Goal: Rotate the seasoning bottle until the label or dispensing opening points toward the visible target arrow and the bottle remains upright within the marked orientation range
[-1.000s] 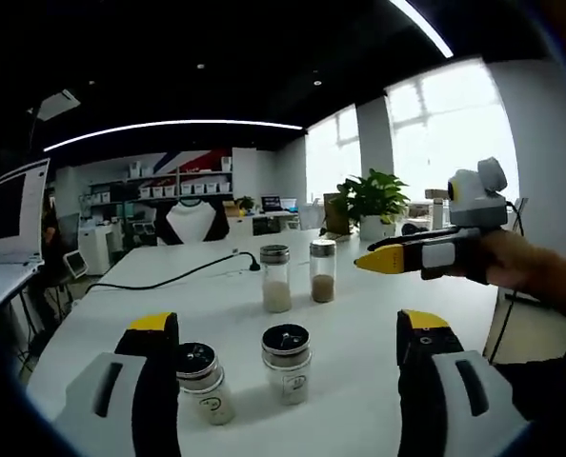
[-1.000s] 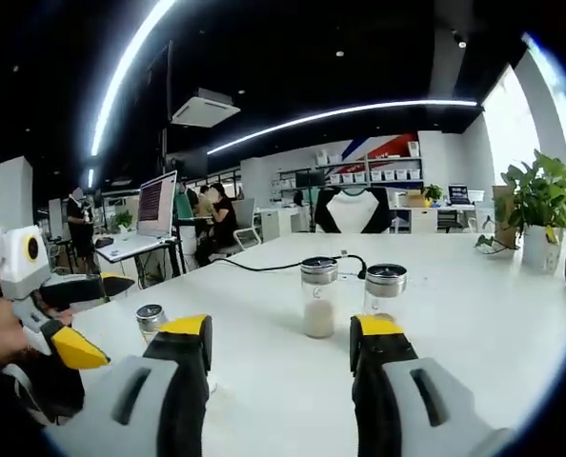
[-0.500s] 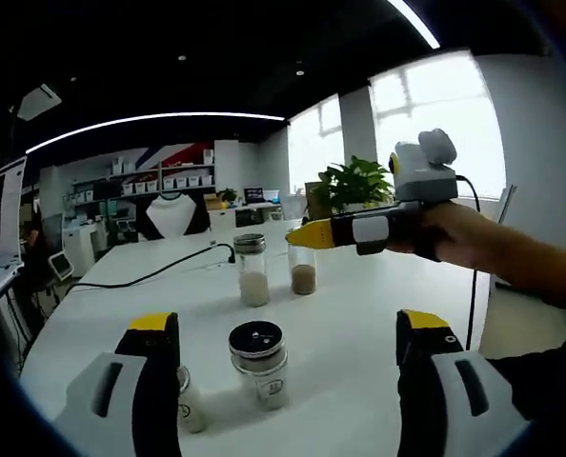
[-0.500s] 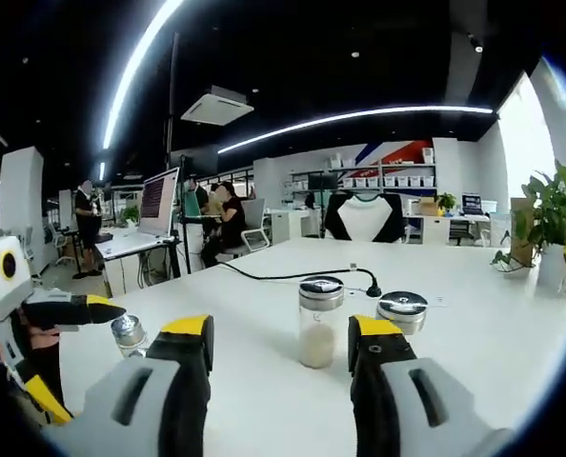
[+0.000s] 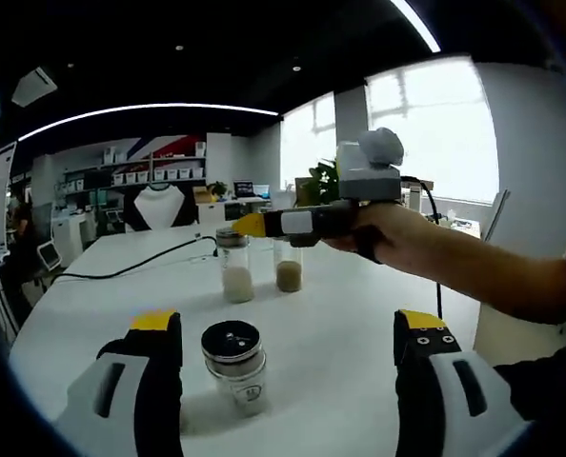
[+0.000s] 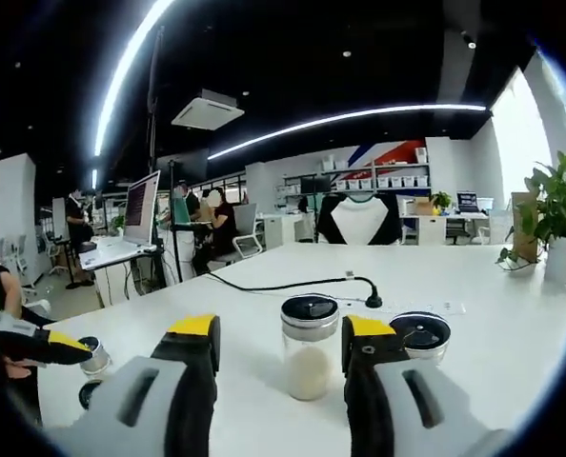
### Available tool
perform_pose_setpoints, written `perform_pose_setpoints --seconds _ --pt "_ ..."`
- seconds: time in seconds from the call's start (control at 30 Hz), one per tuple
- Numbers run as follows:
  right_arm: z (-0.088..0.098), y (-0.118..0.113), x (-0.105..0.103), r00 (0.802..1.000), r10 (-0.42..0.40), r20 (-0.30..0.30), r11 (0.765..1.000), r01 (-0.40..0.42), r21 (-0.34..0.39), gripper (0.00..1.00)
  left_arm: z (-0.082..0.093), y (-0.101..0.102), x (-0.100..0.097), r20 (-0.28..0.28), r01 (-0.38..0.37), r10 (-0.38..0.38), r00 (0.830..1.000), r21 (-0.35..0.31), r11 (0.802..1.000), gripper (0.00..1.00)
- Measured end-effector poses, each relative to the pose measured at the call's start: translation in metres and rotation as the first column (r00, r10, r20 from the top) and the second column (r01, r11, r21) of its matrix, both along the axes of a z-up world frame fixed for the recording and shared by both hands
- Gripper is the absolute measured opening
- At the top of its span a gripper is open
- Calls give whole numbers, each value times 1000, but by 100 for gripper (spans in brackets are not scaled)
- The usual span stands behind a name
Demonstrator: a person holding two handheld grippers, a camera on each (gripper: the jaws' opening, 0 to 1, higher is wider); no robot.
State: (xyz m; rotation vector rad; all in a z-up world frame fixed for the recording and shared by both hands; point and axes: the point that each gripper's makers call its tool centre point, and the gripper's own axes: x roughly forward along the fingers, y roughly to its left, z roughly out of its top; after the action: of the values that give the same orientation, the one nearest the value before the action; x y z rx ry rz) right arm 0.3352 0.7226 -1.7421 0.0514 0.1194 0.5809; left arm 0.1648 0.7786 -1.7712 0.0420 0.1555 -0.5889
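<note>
A glass seasoning bottle with white contents stands upright between my right gripper's jaws, with a thin gap on each side; this gripper is open. A second bottle's lid peeks out behind the right jaw. In the left gripper view my left gripper is open, and a metal-lidded bottle stands between its jaws, nearer the left one. Farther off stand the white-filled bottle and a brown-filled bottle, with the right gripper held by a hand above them. The left gripper's yellow tip shows beside a small bottle.
All bottles stand on a large white table. A black cable runs across it to a plug behind the bottles. A potted plant stands at the far right edge. Desks, monitors and people are at the back left.
My right gripper has come in over the far bottles, and the white-filled bottle now sits between its jaws. The left view has shifted, bringing one near bottle between its jaws.
</note>
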Motion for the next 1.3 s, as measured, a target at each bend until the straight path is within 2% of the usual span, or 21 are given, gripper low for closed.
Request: perform_pose_setpoints --seconds 0.07,0.2,0.23,0.27,0.33,0.43,0.57,0.7,0.83,0.97,1.0,1.1,1.3 --pt "-3 -2 16 1000 -16 -3 1000 16 4 48 4 4 3 28 -15 15 999 -12 1000 98" --pt "-13 1 27 1000 -21 -16 1000 21 -20 48 2 8 7 26 -24 24 999 0 1000 98" --pt "-17 1 30 1000 -19 -3 998 19 -55 49 1 9 8 24 -26 26 999 1 1000 98" --pt "-24 1 33 1000 -24 6 992 25 -121 49 1 11 10 21 -30 30 999 -2 1000 98" --pt "-35 5 38 1000 -25 0 987 24 -160 48 -1 12 11 23 -30 30 999 1 1000 96" --pt "-42 8 47 999 -27 -36 994 23 -109 48 -4 15 16 16 -35 35 999 20 999 94" --pt "-29 16 54 1000 -23 -11 999 23 -40 47 0 16 20 21 -30 30 999 6 1000 95" --pt "-35 19 58 999 -28 -15 998 27 -54 47 6 18 22 35 -11 11 999 -16 1000 94" --pt "-35 20 62 999 -45 -4 998 44 -53 43 10 27 24 37 -17 18 999 -7 1000 93" --pt "-32 16 62 998 -62 13 996 62 -67 37 5 33 26 22 -23 24 999 -10 1000 89" --pt "-32 16 62 998 -61 11 996 61 -68 37 3 34 26 17 -24 24 1000 -8 1000 86" --pt "-31 17 58 998 -60 16 995 62 -78 37 1 44 25 1 -41 41 999 -8 999 86" --pt "-28 16 47 998 -63 19 994 64 -85 36 10 55 24 21 -55 56 998 -19 998 87"
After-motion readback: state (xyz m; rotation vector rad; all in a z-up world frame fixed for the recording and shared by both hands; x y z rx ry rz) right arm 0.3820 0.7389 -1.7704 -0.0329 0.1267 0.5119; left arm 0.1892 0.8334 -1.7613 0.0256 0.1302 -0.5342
